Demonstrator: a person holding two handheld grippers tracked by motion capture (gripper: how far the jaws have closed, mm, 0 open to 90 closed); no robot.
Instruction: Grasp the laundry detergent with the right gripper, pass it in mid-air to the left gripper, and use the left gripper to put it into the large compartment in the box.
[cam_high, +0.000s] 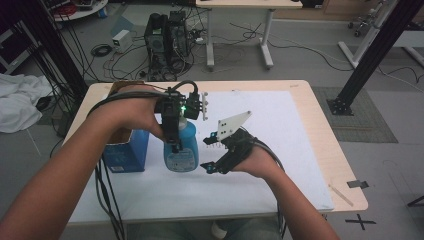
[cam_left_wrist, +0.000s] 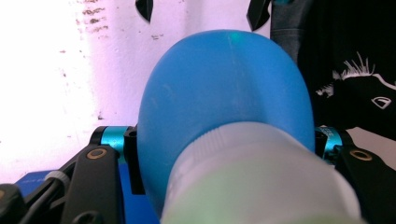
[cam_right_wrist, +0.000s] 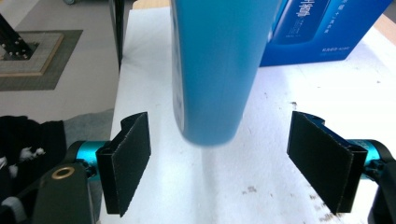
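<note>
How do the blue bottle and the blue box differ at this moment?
The blue bottle is rounded, while the blue box is flat-sided with square corners. The left gripper is clamped on the bottle below its pale cap and holds it off the white mat; the box stands on the table, gripped by nothing. Both are blue with printed labels.

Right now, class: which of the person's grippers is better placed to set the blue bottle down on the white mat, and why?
The left. The left gripper is clamped on the blue bottle near its cap, holding it upright just above the white mat. The right gripper has its jaws open, pads clear of the bottle.
</note>
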